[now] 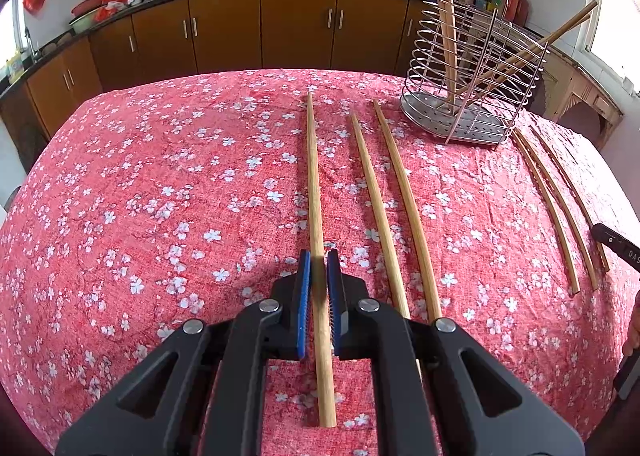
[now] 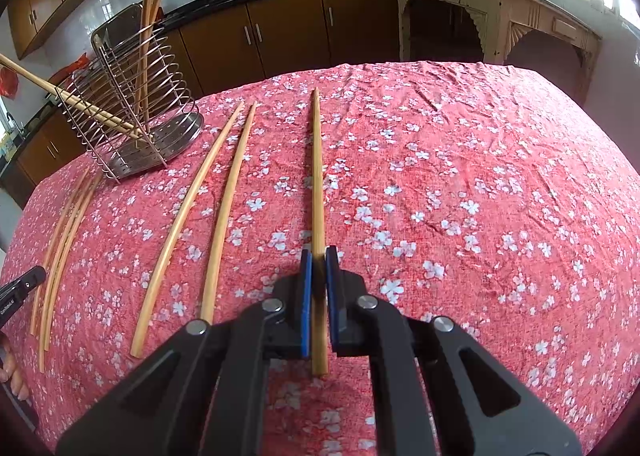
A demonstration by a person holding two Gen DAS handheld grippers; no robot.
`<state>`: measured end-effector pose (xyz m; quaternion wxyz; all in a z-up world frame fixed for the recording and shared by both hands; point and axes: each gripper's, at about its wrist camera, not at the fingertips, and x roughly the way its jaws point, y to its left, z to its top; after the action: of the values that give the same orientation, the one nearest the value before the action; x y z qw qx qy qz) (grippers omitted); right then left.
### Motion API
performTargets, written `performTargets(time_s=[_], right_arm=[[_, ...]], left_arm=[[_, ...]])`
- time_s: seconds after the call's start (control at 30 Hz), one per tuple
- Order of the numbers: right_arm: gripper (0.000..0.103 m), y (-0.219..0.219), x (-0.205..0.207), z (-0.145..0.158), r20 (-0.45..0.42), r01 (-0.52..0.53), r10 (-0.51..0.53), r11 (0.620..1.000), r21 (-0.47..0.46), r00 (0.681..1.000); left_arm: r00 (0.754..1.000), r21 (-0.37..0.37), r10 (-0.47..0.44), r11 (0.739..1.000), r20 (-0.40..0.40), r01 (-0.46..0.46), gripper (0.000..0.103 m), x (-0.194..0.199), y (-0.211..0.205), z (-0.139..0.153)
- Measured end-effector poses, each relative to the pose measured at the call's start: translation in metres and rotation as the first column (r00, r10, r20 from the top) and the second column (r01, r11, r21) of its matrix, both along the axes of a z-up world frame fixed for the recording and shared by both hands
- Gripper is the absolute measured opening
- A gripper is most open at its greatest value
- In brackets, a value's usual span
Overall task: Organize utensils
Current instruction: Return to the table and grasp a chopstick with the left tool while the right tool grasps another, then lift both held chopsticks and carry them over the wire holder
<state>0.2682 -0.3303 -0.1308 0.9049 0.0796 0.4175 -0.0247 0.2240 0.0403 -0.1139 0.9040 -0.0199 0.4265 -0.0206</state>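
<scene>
Blue-padded fingers of the left gripper (image 1: 318,276) are clenched on 1 chopstick (image 1: 316,216), which runs straight ahead over the flowered red cloth (image 1: 160,196) on the worktop. Just to its right lie 2 loose chopsticks (image 1: 384,212) side by side, and further right 3 thin ones (image 1: 560,208) lie near the cloth's right edge. A wire rack (image 1: 472,88) stands at the far right, near the far edge, with several chopsticks leaning inside. To the left the cloth lies bare out to its left edge.

From the right wrist, the right gripper (image 2: 319,274) is clenched on another chopstick (image 2: 318,184) pointing toward the far edge. A pair of chopsticks (image 2: 208,208) lies to its left, 3 thin sticks (image 2: 60,240) beyond them by the left edge, and the rack (image 2: 140,112) at the far left. Bare cloth (image 2: 480,196) spreads to the right edge.
</scene>
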Motion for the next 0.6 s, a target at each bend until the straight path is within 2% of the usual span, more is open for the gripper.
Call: performTargets(time_s=[0.2, 0.6], right_arm=[[0.008, 0.007, -0.003, 0.0, -0.008, -0.013, 0.012, 0.998, -0.057, 1.0], [0.008, 0.003, -0.022, 0.002, -0.008, -0.029, 0.029, 0.999, -0.044, 1.0]], left_arm=[[1.0, 0.015, 0.012, 1.0, -0.001, -0.012, 0.009, -0.003, -0.002, 0.0], [1.0, 0.056, 0.023, 0.998, -0.004, -0.023, 0.008, -0.031, -0.011, -0.001]])
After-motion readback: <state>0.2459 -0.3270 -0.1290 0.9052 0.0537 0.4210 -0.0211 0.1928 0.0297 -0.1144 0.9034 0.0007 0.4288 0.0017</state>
